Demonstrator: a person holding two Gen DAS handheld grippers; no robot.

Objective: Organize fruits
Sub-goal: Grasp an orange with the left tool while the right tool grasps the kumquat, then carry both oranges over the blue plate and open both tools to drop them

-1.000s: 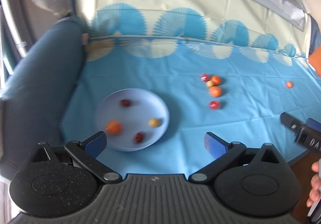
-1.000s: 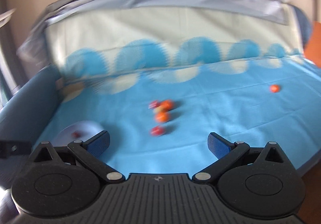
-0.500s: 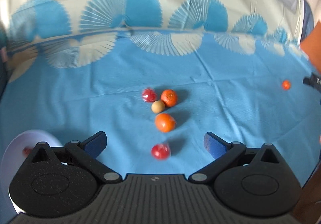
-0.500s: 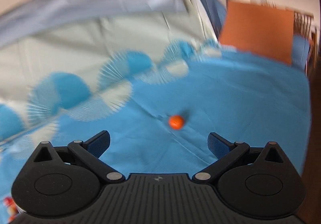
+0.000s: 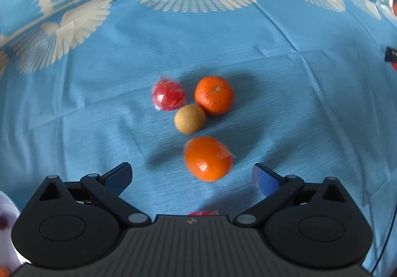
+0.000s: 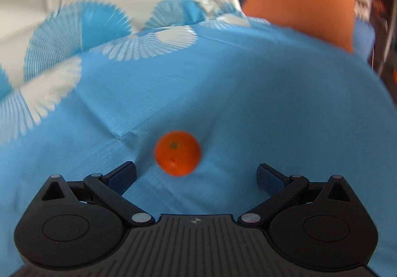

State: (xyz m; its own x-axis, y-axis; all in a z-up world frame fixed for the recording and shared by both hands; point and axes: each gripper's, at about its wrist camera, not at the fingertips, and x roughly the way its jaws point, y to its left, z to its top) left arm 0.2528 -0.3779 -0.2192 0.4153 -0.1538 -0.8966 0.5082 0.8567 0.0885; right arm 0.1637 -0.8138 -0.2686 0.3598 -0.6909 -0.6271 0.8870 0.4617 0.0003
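The left tool (image 5: 191,174) hangs over a small cluster of fruit on the blue patterned cloth (image 5: 285,78) that covers the surface. Its jaws stand wide and are just starting to close, and the near orange (image 5: 208,158), which seems to sit in clear wrap, lies ahead of and between the blue fingertips (image 5: 259,175), untouched by either. That lineup suggests this orange is the piece to be taken. Just beyond it sit a tan round fruit (image 5: 190,119), a second orange (image 5: 214,95) and a wrapped red fruit (image 5: 168,95), all three bunched close together; a sliver of another red fruit (image 5: 203,213) peeps out at the tool's near edge.

The right tool (image 6: 196,175) is spread too, with a lone mandarin (image 6: 177,152) centred just ahead of its gap, nothing pinched.

Only the left view shows the cluster and, at its near left corner, a pale edge that may be a plate (image 5: 7,205). Only the right view shows the lone mandarin whole, lying well apart, and an orange panel (image 6: 297,6) at the far right.
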